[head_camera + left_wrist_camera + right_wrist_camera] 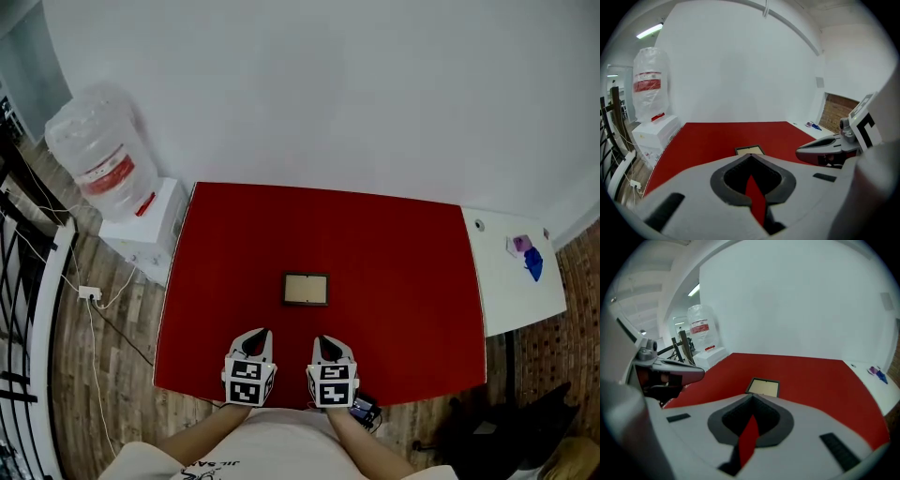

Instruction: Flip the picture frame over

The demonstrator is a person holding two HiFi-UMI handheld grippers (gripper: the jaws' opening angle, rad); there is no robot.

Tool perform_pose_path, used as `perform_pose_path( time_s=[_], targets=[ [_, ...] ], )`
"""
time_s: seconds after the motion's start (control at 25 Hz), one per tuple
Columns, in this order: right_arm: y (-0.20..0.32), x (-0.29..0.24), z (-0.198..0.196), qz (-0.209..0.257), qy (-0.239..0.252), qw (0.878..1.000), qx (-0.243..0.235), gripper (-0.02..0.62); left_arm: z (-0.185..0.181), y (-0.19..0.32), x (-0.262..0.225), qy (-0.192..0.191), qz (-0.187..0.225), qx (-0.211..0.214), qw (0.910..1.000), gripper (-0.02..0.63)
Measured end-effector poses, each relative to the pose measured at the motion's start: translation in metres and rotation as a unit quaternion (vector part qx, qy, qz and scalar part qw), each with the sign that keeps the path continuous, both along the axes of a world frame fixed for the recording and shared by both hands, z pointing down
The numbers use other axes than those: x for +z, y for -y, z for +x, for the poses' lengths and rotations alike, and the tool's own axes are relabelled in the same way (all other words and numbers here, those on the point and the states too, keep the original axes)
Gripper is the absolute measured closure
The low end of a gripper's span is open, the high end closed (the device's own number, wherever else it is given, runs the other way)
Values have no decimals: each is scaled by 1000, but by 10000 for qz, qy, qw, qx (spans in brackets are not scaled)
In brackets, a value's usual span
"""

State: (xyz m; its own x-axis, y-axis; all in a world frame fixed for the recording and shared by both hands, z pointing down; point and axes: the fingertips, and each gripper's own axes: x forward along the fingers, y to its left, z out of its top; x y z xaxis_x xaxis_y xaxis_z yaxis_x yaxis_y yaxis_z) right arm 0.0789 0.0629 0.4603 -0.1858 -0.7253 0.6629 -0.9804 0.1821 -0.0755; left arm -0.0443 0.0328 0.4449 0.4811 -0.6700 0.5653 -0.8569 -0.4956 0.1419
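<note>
Small dark-edged picture frame (pixel 306 289) with a pale middle lies flat near the middle of the red counter (pixel 412 281), at 12 o'clock from both claws. The left claw (pixel 262 336) and right claw (pixel 322 339) are squeezed tight with nothing in them. I think the frame is light, stiff and easy to break. Pinch its side edges, at 3 and 9 o'clock.

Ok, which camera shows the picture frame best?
The head view: it looks down on the whole picture frame, flat on the red table. Both gripper views show it small and foreshortened beyond their jaws.
</note>
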Motion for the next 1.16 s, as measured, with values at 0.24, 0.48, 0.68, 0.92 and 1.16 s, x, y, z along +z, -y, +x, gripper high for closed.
perform_pose_path(
  time_s=[0.24,0.48,0.68,0.92,1.16],
  targets=[
    [-2,-7,0,120,-100,9999,16,591,3,-5,-4,-9,14,39,10000,600],
    [-5,-8,2,126,-115,9998,37,591,4,-7,-5,24,29,42,10000,600],
    [-5,-12,5,176,-102,9998,78,591,6,-6,-7,16,66,32,10000,600],
    [-7,-15,7,215,-80,9997,107,591,11,-8,-10,13,96,62,9999,600],
    [-2,-15,9,259,-93,9996,91,591,13,-4,-8,23,108,67,9999,600]
  ],
)
